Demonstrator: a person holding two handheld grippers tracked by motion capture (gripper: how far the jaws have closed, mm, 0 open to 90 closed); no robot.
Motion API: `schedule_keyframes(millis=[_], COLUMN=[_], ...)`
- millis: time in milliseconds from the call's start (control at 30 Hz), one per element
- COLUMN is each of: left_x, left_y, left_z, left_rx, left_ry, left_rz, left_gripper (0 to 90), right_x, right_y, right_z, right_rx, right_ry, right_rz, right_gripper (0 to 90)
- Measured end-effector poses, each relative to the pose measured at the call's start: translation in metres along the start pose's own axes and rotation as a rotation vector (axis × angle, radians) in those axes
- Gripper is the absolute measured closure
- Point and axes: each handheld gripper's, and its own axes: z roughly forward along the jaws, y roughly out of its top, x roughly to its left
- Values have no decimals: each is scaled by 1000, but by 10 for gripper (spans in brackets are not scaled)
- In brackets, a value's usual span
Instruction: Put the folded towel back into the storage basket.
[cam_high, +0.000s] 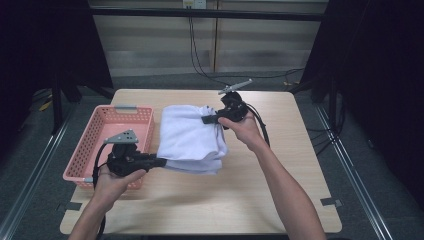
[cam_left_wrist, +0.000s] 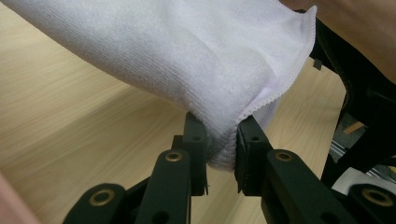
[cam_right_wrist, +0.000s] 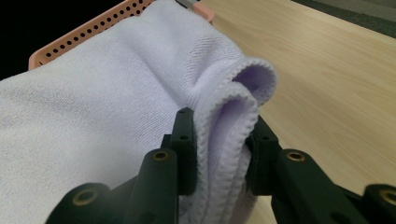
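The left gripper (cam_high: 159, 161) and right gripper (cam_high: 206, 120) were both clamped tight, forearms reaching forward, the right one farther out.

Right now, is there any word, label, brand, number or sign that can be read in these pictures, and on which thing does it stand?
None can be read.
White towel: plain cloth, no tag or print showing.
Pink basket: only rows of holes.
Left gripper and right gripper: black jaws with brass rivets, no marking.
Wooden table: bare grain.
Pale fitting on the far wall: too small to read.
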Motion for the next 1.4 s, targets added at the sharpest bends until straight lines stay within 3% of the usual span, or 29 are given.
schedule_keyframes(millis=[333,967,1400], left_x=[18,52,76], left_y=[1,-19,-36], left_z=[-30,-86,-123], left_rx=[-13,-79,-122], left_ry=[37,139,206], left_rz=[-25,-103,-174], left_gripper=[774,778,780], right_x=[10,42,64], right_y=[25,79,101], right_z=[20,73,113], right_rx=[0,23,48], right_ry=[31,62,72], right_rz=[-12,-49,-41], right_gripper=[700,702,704])
